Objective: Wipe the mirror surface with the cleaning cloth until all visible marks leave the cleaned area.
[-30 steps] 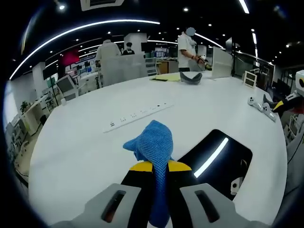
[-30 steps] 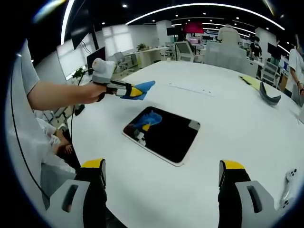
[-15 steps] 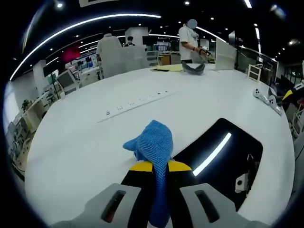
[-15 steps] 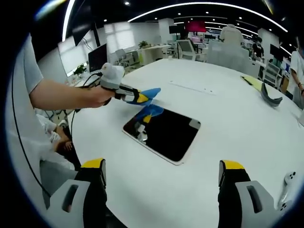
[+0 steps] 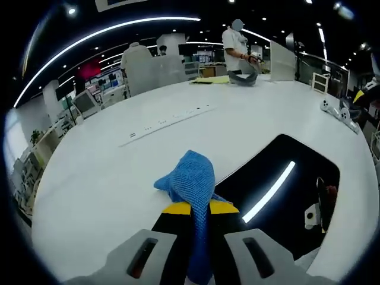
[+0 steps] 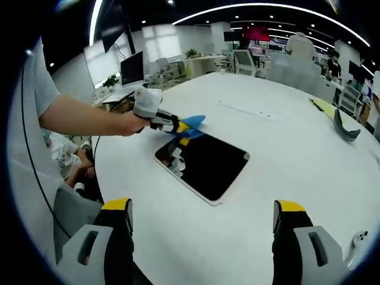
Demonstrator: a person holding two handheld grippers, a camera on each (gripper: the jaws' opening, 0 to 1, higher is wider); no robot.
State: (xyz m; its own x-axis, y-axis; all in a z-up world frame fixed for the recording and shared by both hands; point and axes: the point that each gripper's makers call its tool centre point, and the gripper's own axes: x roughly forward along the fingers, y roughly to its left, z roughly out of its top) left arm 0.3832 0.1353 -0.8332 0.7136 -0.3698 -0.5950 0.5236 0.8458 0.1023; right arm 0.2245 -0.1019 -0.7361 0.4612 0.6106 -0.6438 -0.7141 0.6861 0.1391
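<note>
No readable brands or writing anywhere; nothing legible on the power strip point(image 5: 166, 122) or the gear. Left hand-held gripper point(image 5: 193, 208) has its yellow-tipped jaws clamped tight on the blue cleaning cloth point(image 5: 189, 181), which bunches up past the jaw tips and trails back between them. In the right gripper view that left hand-held gripper point(image 6: 185, 126) sits at the mirror's far-left corner, held by a person's hand point(image 6: 132, 123), cloth point(image 6: 194, 122) just over the mirror edge; whether the cloth touches the glass can't be told. Mirror point(image 6: 203, 164) is a dark rounded rectangle with a pale border lying flat on the white surface point(image 6: 285, 148), reflecting the gripper and cloth near that corner. In the left gripper view the mirror point(image 5: 291, 190) lies just right of the cloth and reflects a bright ceiling light strip. Right hand-held gripper point(image 6: 202, 222) is wide open, nothing between its jaws, hovering on the near side of the mirror, well apart from it. Power strip lies on the surface beyond the mirror. A white controller point(image 5: 339, 110) rests far right of the mirror. Person in a white shirt point(image 5: 236, 48) stands at the surface's far edge.
</note>
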